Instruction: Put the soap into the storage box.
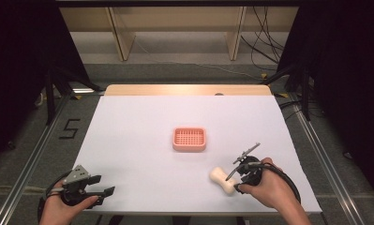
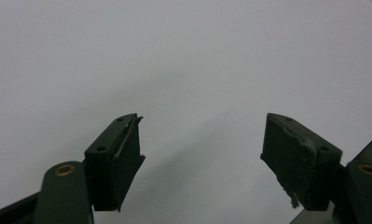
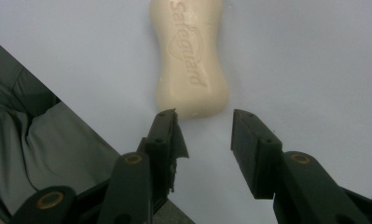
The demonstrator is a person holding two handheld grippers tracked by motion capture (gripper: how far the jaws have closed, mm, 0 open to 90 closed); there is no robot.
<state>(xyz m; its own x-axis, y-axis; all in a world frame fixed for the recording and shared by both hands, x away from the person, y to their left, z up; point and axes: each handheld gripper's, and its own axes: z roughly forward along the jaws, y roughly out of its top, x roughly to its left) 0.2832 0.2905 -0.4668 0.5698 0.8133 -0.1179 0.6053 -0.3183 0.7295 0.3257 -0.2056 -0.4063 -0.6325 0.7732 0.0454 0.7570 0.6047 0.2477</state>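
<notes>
A cream bar of soap (image 1: 222, 179) lies flat on the white table (image 1: 138, 122) near the front right; in the right gripper view the soap (image 3: 190, 60) shows embossed lettering. My right gripper (image 1: 236, 182) sits just behind its near end. In its own view the right gripper (image 3: 204, 128) has its jaws apart, with the soap's end just beyond the tips and nothing between the pads. A pink slotted soap dish (image 1: 189, 139) stands at the table's middle. My left gripper (image 1: 105, 185) rests at the front left, and in its own view the left gripper (image 2: 200, 135) is wide open over bare table.
The table's front edge runs just under both hands. Metal rails border the table on both sides. A wooden strip (image 1: 184, 89) lines its far edge, with shelf legs and cables on the floor beyond.
</notes>
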